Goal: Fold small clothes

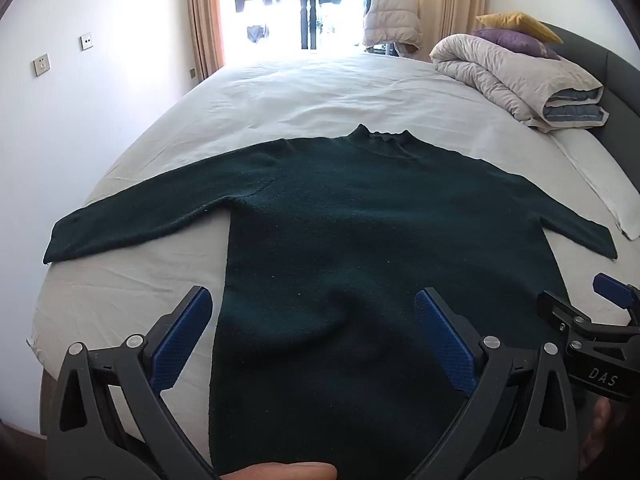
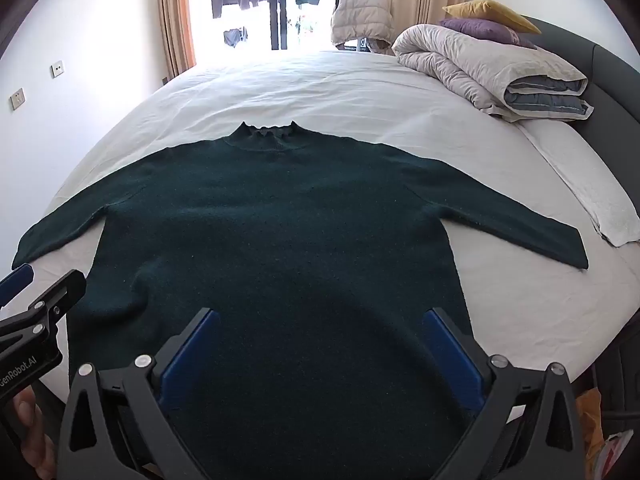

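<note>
A dark green knitted sweater (image 1: 340, 220) (image 2: 280, 220) lies flat on the white bed sheet (image 1: 300, 92), collar away from me, both sleeves spread out to the sides. My left gripper (image 1: 314, 300) hovers open above the sweater's lower left part, its blue pads wide apart with nothing between them. Over the lower middle of the sweater, my right gripper (image 2: 320, 320) is open too and holds nothing. The right gripper also shows at the right edge of the left wrist view, and the left gripper at the left edge of the right wrist view.
A rolled quilt (image 1: 516, 76) (image 2: 492, 72) with a purple and a yellow pillow lies at the bed's far right by the grey headboard (image 2: 608, 68). A folded white cloth (image 2: 592, 196) sits at the right edge. A padded jacket (image 1: 390, 20) hangs near the bright window.
</note>
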### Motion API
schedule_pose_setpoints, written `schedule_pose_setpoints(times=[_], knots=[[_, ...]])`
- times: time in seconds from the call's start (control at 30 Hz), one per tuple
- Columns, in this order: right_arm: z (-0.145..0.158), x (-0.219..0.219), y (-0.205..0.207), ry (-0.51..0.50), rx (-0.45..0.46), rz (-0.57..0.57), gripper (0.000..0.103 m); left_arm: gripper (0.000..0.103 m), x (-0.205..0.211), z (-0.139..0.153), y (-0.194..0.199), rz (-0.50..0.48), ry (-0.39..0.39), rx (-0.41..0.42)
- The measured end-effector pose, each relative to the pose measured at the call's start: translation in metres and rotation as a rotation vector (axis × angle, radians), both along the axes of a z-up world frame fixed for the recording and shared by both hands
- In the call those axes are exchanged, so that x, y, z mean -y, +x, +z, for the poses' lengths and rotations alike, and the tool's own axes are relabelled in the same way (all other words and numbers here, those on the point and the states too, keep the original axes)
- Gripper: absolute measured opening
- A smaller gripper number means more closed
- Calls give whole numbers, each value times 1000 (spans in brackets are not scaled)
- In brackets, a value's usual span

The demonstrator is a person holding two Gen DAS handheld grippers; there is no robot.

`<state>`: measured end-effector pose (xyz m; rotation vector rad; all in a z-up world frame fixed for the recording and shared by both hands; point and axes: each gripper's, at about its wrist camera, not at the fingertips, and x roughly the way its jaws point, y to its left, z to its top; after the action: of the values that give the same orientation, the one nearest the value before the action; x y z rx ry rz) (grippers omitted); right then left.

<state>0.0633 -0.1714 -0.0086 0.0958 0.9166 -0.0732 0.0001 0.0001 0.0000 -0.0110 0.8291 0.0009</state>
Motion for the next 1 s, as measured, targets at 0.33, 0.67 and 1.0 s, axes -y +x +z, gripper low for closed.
schedule_pose_setpoints(times=[0.33, 0.67, 1.0], knots=[[-4, -2, -7, -10, -3, -4, 103, 103, 4, 3, -1, -4, 15, 10], [-9, 0, -2, -1, -31, -5, 103, 103, 4, 3, -2, -5, 18, 13], [-14, 0, -4, -6, -48, -9, 103, 103, 4, 3, -3, -6, 17, 14]])
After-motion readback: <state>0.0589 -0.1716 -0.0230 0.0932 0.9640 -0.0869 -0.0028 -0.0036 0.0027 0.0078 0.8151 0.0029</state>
